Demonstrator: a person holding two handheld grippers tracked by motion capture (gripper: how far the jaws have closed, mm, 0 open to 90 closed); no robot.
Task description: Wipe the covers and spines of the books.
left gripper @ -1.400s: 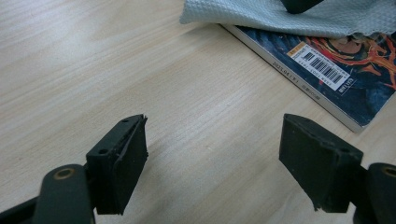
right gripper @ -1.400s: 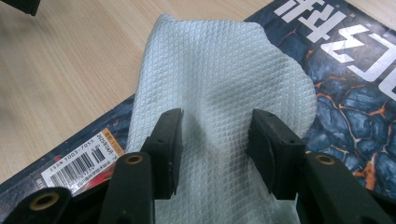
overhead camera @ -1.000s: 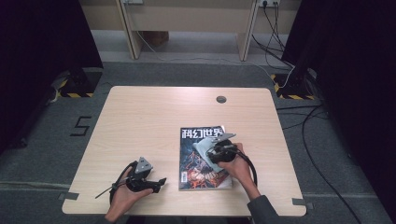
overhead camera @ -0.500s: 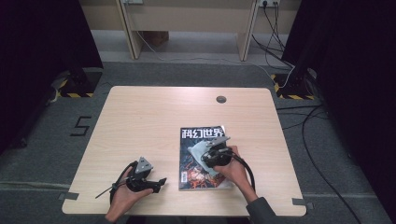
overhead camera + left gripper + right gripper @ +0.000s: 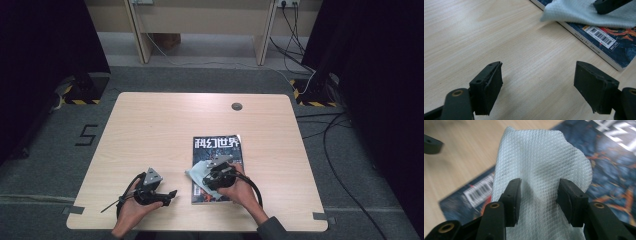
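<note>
One counter (image 5: pixel 165 135) of pale wood carried everything, standing on grey floor (image 5: pixel 45 165) with black cables (image 5: pixel 335 150) trailing at its right. On its near right part lay a magazine (image 5: pixel 220 150), flat, white title at the far end, its barcode corner toward the person. A pale cloth (image 5: pixel 536 162) with a diamond weave lay over the magazine's near left part and hung a little past its left edge onto the counter, as the high view and the left gripper view showed. The right gripper (image 5: pixel 539 200), in the person's right hand (image 5: pixel 240 187), sat over the cloth; its jaws stood partly apart on either side of a raised fold of the cloth, and whether the pads pressed on it could not be told. The left gripper (image 5: pixel 537 87), in the left hand (image 5: pixel 132 207), rested on bare counter well left of the magazine, pointing toward it, its jaws wide apart with nothing between them.
</note>
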